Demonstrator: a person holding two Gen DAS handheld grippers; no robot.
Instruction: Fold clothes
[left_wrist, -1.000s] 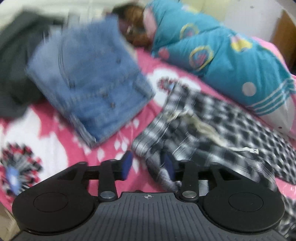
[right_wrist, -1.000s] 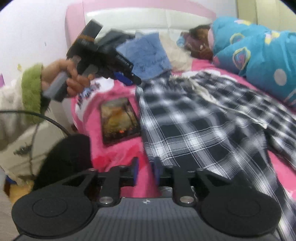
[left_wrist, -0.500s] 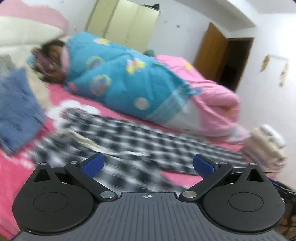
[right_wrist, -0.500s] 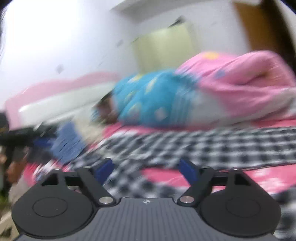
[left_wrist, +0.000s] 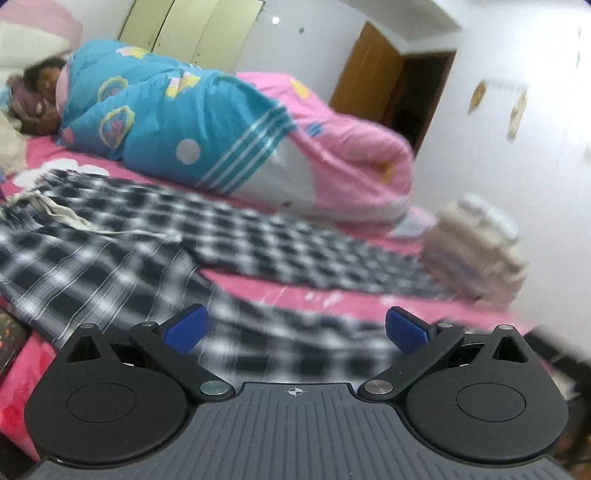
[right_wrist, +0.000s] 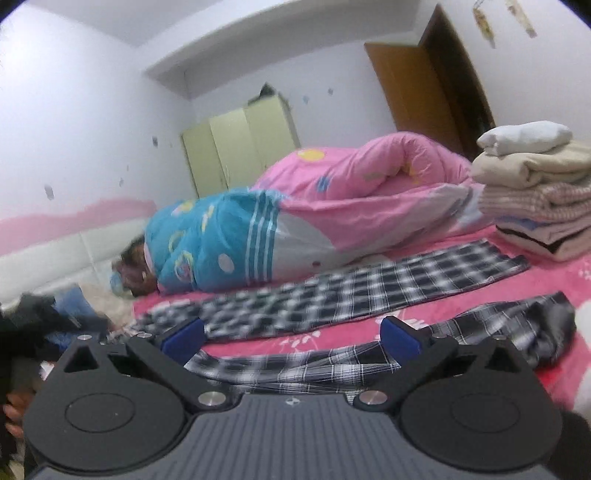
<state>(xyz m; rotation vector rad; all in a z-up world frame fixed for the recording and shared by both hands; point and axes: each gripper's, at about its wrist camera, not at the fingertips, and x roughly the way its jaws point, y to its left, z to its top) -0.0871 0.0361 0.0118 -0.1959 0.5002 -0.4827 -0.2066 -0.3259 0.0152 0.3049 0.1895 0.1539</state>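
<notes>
1. Black-and-white checked trousers (left_wrist: 258, 236) are lying spread along the pink bed (left_wrist: 332, 299), waistband and drawstring toward the headboard end, the two legs parting toward the foot edge.
2. I am holding the left gripper (left_wrist: 294, 328) above the nearer trouser leg by the bed's near edge; its jaws have just been opening and are standing fully spread, with nothing pinched between the blue pads (left_wrist: 184, 326).
3. I am seeing the same from the right gripper (right_wrist: 291, 334): its jaws have just been opening too, are gaping wide and are gripping nothing, with the crumpled nearer leg (right_wrist: 406, 354) lying below them.
4. Along the far side a person is lying under a blue and pink duvet (right_wrist: 295, 221).
5. At the foot corner a stack of folded clothes (right_wrist: 535, 192) is sitting just beside the far leg's hem.
</notes>
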